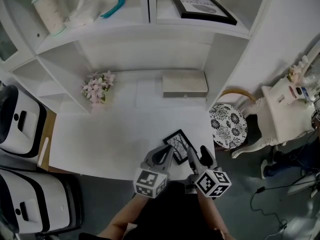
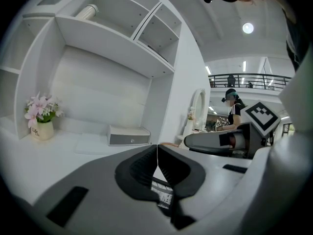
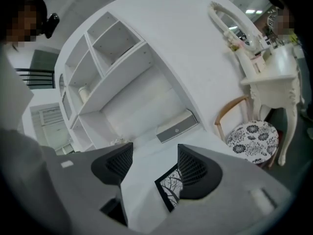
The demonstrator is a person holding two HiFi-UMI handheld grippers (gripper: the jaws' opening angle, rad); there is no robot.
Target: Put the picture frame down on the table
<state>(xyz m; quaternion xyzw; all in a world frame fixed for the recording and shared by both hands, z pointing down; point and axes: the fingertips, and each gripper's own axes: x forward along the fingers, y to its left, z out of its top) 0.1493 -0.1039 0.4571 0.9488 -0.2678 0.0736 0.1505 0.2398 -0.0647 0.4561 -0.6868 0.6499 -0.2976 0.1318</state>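
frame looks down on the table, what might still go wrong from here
1. The picture frame lies close to the table's front edge, so a nudge might slide it off.
2. The right gripper is open with one jaw over the frame's corner, and it could snag it on a sideways swing.
3. The shut left gripper hangs right by the frame and might bump it.

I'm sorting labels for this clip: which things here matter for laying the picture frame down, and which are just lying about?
For the job: small picture frame lying on the white table; right gripper, open; left gripper, shut.
Lying about: flower pot; drawer box; framed picture on the shelf; lidded jar; chair with floral cushion.
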